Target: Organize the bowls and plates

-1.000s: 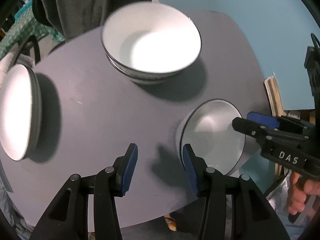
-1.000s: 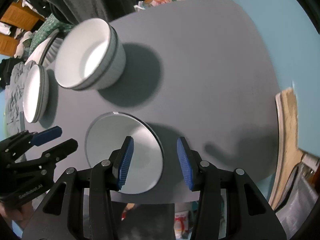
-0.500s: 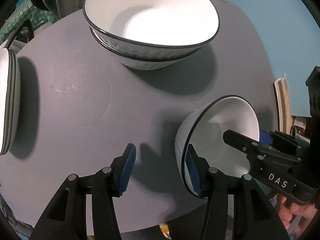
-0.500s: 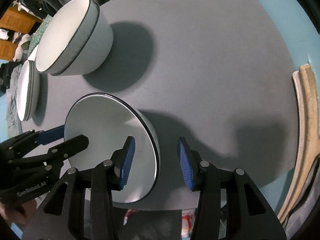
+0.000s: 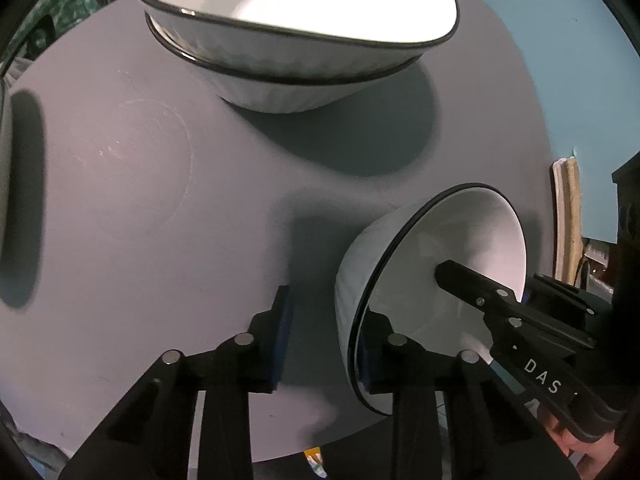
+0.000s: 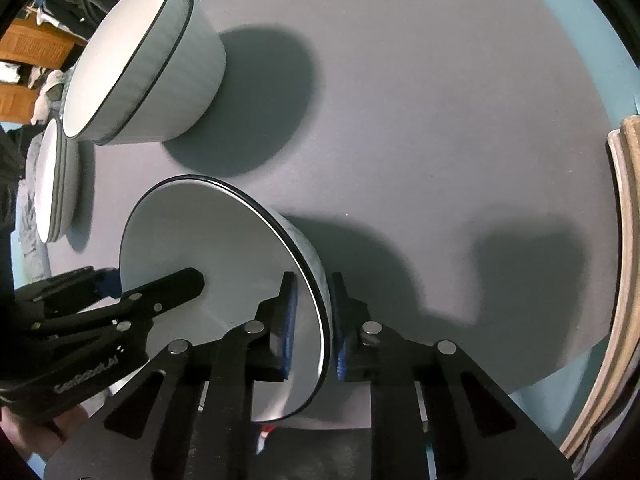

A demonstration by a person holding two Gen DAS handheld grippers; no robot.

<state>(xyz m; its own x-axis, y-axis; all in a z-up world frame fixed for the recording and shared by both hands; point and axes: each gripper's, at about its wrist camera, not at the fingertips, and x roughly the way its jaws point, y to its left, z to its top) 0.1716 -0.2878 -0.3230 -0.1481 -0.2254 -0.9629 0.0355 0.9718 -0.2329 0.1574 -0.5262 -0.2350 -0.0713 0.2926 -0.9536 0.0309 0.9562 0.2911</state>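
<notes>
1. Left wrist view: left tool [image 5: 320,336] points steeply down at the grey desk [image 5: 160,240]. Jaws closing across the near rim of the small bowl [image 5: 404,264]. One pad outside the wall with a gap visible, the other inside the bowl. Outer pad not yet on it.
2. Same view: small bowl sits just ahead and right of the left tool, near the desk's front edge. Right tool [image 5: 452,276] comes in from the right, one finger inside the bowl.
3. Same view: stacked bowls [image 5: 296,36] well ahead of the tool, at the far side of the desk. Two nested, white, dark rims.
4. Right wrist view: right tool [image 6: 312,320] straddles the small bowl's [image 6: 208,248] rim. Jaws closing, blue pads on both sides of the wall, pinching or almost there.
5. Same view: left tool [image 6: 152,284] enters from the left, one finger inside the bowl, the other outside its far rim.
6. Same view: stacked bowls [image 6: 148,68] ahead and left of the right tool. Stack of plates [image 6: 52,184] further left, by the desk [image 6: 440,120] edge.
</notes>
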